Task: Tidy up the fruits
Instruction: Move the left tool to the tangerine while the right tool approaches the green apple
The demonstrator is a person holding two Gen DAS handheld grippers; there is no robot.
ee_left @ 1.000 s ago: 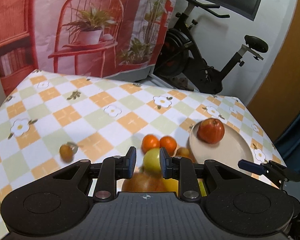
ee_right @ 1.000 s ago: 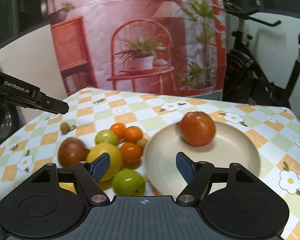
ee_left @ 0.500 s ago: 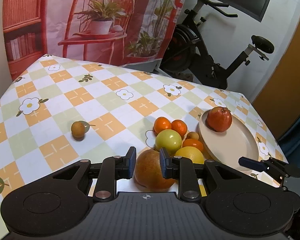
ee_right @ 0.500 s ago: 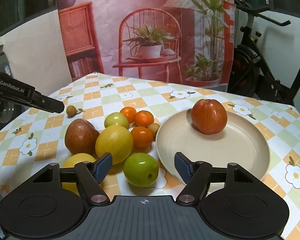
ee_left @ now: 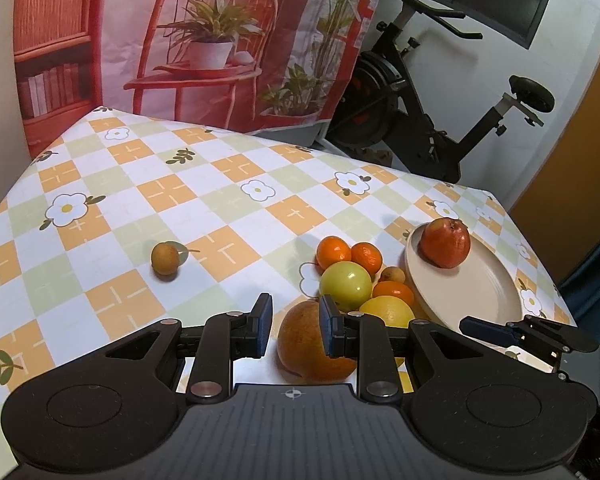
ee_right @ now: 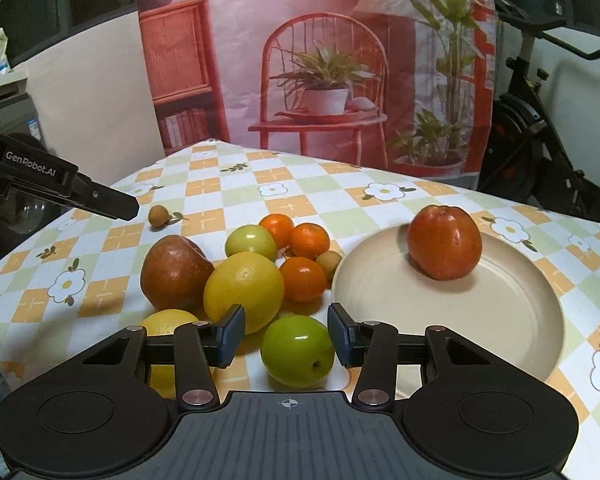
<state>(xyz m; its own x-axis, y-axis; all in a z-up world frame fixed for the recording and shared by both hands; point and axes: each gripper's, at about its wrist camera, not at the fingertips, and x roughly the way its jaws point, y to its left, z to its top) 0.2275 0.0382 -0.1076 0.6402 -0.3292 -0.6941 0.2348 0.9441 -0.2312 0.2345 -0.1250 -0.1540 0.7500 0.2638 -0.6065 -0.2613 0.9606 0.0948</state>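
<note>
A red apple [ee_right: 444,242] sits on the beige plate [ee_right: 500,320] at the right. Left of the plate lie a brown-red fruit [ee_right: 176,272], a big yellow citrus [ee_right: 244,290], a pale green apple [ee_right: 251,242] and three tangerines [ee_right: 310,240]. My right gripper [ee_right: 286,328] hangs over a bright green apple [ee_right: 298,350]. Its jaws are closing with the apple between them, and the left pad still stands clear of it. My left gripper [ee_left: 294,312] is shut and holds nothing, above the brown-red fruit [ee_left: 304,344].
A small brown fruit [ee_left: 165,258] lies alone on the checked tablecloth [ee_left: 220,208], left of the pile. Another small one [ee_right: 328,261] rests against the plate's rim. A second yellow fruit [ee_right: 164,322] lies near the front edge. An exercise bike [ee_left: 440,128] stands behind the table.
The right jaws have narrowed around the green apple, which now shows fully between them. In the left view the fruit pile has slid right and the brown-red fruit has come out from behind the fingers.
</note>
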